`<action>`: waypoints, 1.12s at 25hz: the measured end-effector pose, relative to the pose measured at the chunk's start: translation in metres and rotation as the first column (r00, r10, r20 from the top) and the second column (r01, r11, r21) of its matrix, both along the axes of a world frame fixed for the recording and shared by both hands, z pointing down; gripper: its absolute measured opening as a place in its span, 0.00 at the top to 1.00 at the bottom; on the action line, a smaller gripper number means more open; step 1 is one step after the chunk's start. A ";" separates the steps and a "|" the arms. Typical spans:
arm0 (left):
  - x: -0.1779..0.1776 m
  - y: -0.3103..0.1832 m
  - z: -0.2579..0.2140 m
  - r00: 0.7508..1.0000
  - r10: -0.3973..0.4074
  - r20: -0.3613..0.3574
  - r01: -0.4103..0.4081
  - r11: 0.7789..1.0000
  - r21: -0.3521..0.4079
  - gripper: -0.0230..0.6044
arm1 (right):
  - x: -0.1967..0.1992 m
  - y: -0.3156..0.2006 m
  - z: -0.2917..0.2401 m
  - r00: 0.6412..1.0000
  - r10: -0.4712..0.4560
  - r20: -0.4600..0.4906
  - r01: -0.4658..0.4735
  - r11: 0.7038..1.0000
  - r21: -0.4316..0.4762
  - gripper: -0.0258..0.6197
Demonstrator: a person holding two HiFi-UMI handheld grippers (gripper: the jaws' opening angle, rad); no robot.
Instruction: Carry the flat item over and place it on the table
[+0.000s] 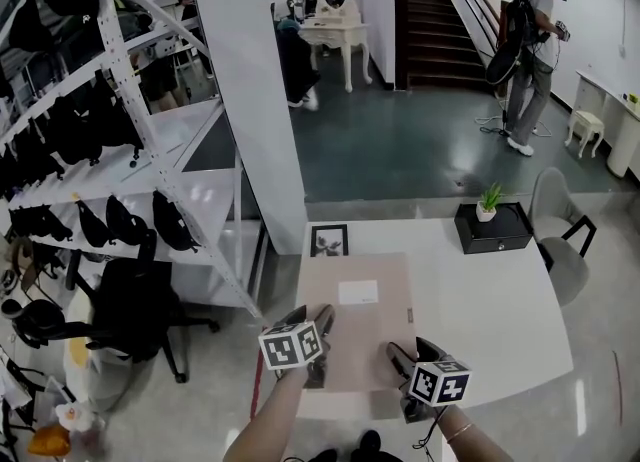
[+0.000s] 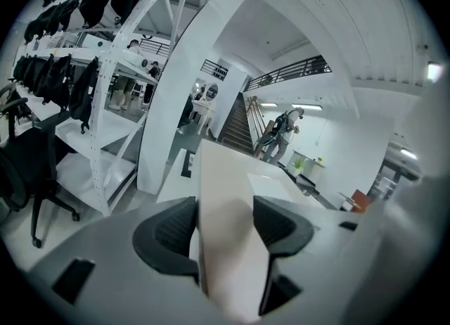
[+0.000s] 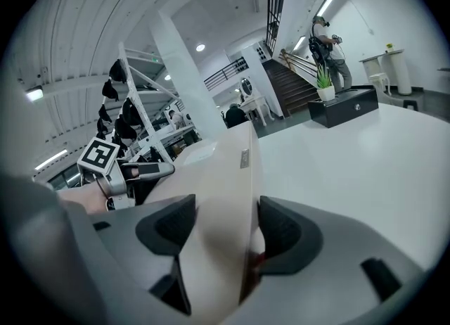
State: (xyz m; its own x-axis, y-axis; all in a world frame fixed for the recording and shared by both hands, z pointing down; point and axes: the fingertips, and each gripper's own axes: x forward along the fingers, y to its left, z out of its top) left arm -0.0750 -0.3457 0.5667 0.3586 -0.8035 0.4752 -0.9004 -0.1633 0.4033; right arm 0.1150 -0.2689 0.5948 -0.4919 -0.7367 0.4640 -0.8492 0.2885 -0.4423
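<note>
A flat beige envelope-like item [image 1: 358,320] with a white label [image 1: 358,292] is held level over the near part of the white table [image 1: 480,300]. My left gripper [image 1: 315,350] is shut on its near left edge, and my right gripper [image 1: 398,362] is shut on its near right edge. The left gripper view shows the beige sheet [image 2: 225,246] pinched between the two dark pads [image 2: 169,228]. In the right gripper view the item [image 3: 221,225] also sits clamped between the pads [image 3: 285,232], and the left gripper's marker cube [image 3: 98,156] shows beyond it.
On the table stand a small framed picture [image 1: 329,240] and a black box [image 1: 492,228] with a potted plant [image 1: 488,202]. A grey chair [image 1: 560,225] is at the table's right. White shelving [image 1: 120,130] with black bags and an office chair [image 1: 135,310] stand left. A person [image 1: 530,50] stands far back.
</note>
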 end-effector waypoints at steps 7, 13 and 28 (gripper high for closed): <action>0.002 -0.004 0.015 1.000 0.011 0.017 -0.011 0.999 -0.044 0.56 | 0.002 -0.001 0.012 1.000 0.006 0.001 -0.006 0.999 -0.041 0.52; 0.004 -0.008 0.021 1.000 0.022 0.015 -0.021 0.997 -0.078 0.56 | 0.003 -0.003 0.017 1.000 0.015 0.003 -0.014 0.998 -0.058 0.52; 0.000 -0.013 0.039 0.999 0.031 0.022 -0.027 0.987 -0.161 0.56 | 0.000 -0.007 0.023 1.000 0.009 -0.008 -0.010 0.996 -0.084 0.52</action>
